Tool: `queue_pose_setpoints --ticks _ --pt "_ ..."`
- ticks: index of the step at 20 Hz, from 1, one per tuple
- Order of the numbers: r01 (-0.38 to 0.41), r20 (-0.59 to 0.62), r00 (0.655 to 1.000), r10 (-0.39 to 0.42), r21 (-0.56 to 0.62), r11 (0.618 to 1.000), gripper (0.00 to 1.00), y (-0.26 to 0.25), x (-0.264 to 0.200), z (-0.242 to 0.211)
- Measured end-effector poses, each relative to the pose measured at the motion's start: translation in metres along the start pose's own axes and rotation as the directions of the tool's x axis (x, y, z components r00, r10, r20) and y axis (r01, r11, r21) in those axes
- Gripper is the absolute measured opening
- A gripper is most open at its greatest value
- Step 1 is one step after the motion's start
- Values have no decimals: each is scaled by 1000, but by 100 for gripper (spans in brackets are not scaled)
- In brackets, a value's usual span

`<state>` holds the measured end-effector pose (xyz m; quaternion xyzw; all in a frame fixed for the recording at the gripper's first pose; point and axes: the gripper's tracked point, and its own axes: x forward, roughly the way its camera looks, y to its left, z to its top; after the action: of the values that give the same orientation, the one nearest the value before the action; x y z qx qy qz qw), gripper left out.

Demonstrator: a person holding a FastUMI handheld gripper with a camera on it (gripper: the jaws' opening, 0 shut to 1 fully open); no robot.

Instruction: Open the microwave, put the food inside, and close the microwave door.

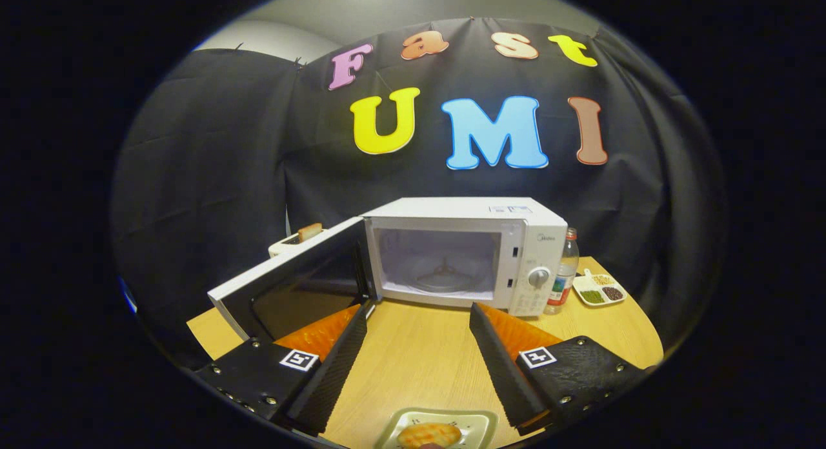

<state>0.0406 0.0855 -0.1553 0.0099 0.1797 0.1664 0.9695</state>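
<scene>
One plate of food [437, 428] sits on the wooden table [419, 352] between the gripper [418, 317] fingers, near their bases; they are spread wide and grip nothing. Beyond them stands the white microwave [464, 255], its door [293, 284] swung open leftward. A bottle [565, 268] and divided dish [600, 289] stand beside it.

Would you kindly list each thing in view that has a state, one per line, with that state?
Microwave door: swung fully open to the side.
Microwave: cavity empty, glass turntable bare.
Gripper: open, fingers wide apart, holding nothing.
Plate of food: on the table between the fingers, not yet inside.
Bottle: upright beside the microwave, capped.
Toaster: bread sticking up from it.
</scene>
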Motion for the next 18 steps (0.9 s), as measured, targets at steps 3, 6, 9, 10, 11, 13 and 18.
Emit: queue_pose_setpoints --ticks 3,6,9,10,11,13,18 --pt "17 -80 997 -15 21 1000 98 -9 -10 -38" --pt "24 -173 985 -17 41 999 98 -11 -20 -78" --pt "31 -243 970 -13 72 997 98 -11 -28 -110" --pt "34 -265 964 -12 79 996 98 -11 -30 -119" --pt "36 -286 958 -11 82 996 98 -10 -32 -129" --pt "33 -325 946 -6 79 996 98 -7 -37 -147" --pt "35 -414 910 -10 52 998 98 -6 -42 -185"
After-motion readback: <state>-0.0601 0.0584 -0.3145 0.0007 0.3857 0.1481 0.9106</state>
